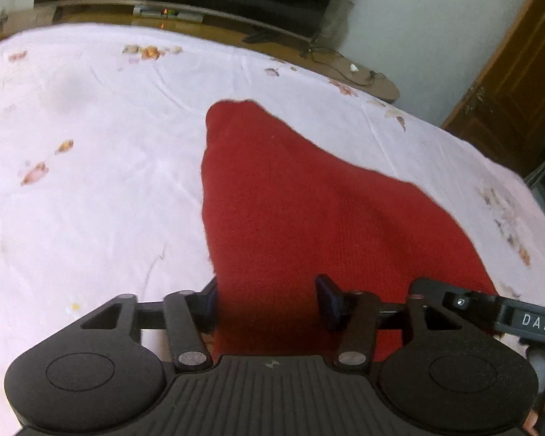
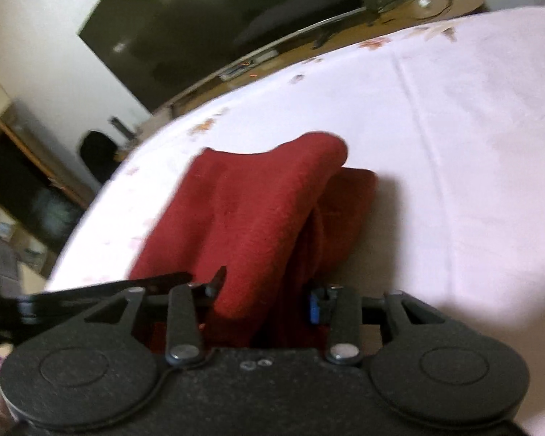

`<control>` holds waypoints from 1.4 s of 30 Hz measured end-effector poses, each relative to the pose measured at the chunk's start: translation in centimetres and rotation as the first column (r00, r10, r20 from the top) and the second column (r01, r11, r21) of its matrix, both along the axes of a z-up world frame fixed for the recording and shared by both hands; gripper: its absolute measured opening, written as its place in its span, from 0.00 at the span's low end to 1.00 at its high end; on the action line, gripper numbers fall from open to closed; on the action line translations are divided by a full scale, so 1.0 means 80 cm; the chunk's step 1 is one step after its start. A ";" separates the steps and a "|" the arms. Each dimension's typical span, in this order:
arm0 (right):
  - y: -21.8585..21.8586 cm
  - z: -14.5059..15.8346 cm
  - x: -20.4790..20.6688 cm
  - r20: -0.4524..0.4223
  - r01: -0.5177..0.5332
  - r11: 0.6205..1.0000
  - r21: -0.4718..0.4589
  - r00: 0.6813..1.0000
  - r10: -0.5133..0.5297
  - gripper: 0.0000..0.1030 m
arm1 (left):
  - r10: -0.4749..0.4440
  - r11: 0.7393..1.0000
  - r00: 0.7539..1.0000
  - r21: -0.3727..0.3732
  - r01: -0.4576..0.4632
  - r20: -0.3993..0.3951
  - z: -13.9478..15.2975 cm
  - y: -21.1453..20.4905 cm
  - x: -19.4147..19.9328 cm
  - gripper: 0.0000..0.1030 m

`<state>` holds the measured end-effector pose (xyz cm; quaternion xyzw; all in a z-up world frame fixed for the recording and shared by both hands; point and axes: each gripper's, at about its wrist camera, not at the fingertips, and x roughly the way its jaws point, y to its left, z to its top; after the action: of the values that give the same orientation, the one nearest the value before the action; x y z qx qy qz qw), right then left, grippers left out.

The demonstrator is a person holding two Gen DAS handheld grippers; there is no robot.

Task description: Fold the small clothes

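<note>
— Red knit is what we see first: a small red garment point(image 1: 294, 196) lying on the bed point(image 1: 91, 116), which is covered by a pale sheet with scattered floral prints.

— And where do we have our grippers on it?

— In the left wrist view, our left gripper point(image 1: 269, 301) sits at the garment's near edge, and the cloth passes between the two fingers. The jaws look well apart around the fabric; we cannot tell whether they actually pinch it.

— The right one?

— From the right wrist view, our right gripper point(image 2: 265, 298) has a raised fold of the red garment point(image 2: 243, 210) running between its fingers. The fabric bunches up and arches away from the jaws, with a lower layer lying flat on the sheet point(image 2: 454, 145) just to the right of it. The jaws seem closed onto that fold, though blur softens the edges.

— Anything beyond the bed?

— A dark television point(image 2: 207, 29) stands on a long wooden shelf point(image 1: 185, 18) past the far edge of the bed, and a brown wooden door point(image 1: 519, 72) shows at the right in the left wrist view. The other gripper's black arm reaches into each view from the side.
</note>
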<state>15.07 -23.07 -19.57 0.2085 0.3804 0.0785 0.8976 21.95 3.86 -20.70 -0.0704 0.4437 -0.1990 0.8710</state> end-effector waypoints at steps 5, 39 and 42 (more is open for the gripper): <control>-0.003 0.008 -0.011 -0.001 0.147 0.978 -0.150 0.989 -0.149 0.63 | -0.006 0.987 0.989 0.161 -0.018 0.149 0.036 -0.017 -0.019 0.65; 0.096 0.020 -0.121 0.064 0.094 0.900 -0.426 0.995 -0.074 0.38 | -0.098 0.970 0.973 0.240 0.045 0.211 0.041 -0.025 -0.139 1.00; 0.096 0.028 -0.131 0.070 0.126 0.908 -0.398 0.992 -0.107 0.38 | -0.111 0.967 0.971 0.249 0.056 0.212 0.053 -0.026 -0.147 1.00</control>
<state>4.56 -15.42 -17.35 0.0401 0.3542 -0.0502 0.9330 10.21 1.76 -16.44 0.0778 0.3661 -0.1872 0.9083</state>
